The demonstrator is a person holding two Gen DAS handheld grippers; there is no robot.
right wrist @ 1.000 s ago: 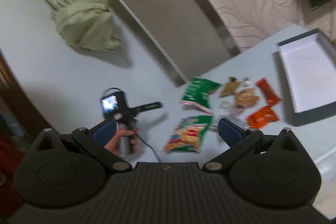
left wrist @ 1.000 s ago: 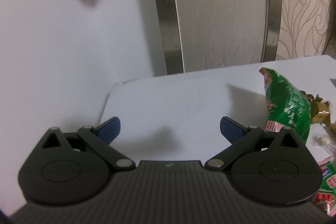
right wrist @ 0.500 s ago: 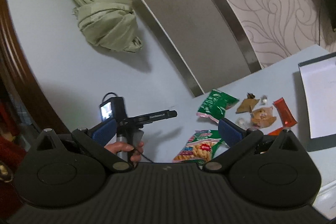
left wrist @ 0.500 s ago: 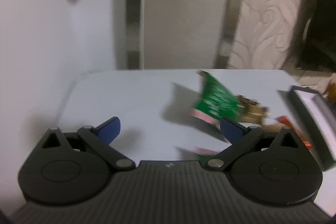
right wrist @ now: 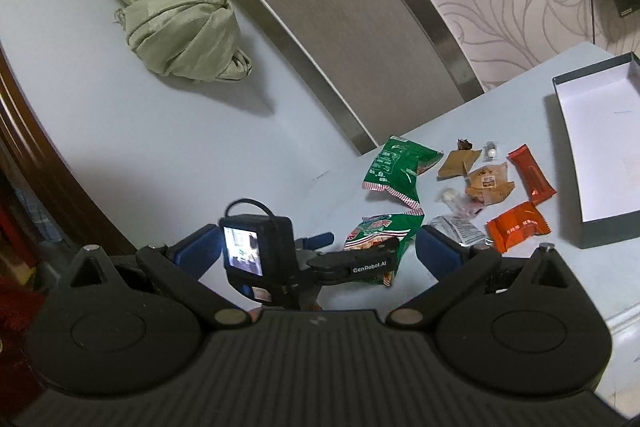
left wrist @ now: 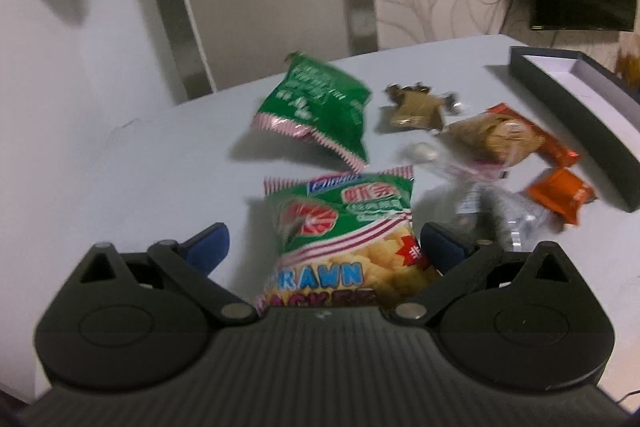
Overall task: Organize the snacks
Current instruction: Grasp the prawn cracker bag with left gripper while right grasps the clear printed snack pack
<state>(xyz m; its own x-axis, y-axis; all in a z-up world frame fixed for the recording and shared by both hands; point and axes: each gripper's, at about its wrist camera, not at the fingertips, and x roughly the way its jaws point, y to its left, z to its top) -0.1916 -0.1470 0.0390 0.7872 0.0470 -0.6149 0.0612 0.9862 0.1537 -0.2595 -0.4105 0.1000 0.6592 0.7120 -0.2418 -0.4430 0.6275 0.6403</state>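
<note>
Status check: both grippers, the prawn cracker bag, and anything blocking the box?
Left gripper open, over prawn cracker bag, not gripping. Right gripper open, empty, held back. Box empty; loose snacks lie between bag and box.

Your left gripper [left wrist: 323, 247] is hanging with its jaws wide apart over the prawn cracker bag [left wrist: 344, 235], bare table [left wrist: 160, 163] lying clear on its left. To its right, small wrapped snacks [left wrist: 492, 139] are crowding the way toward the open box [left wrist: 576, 99].
</note>
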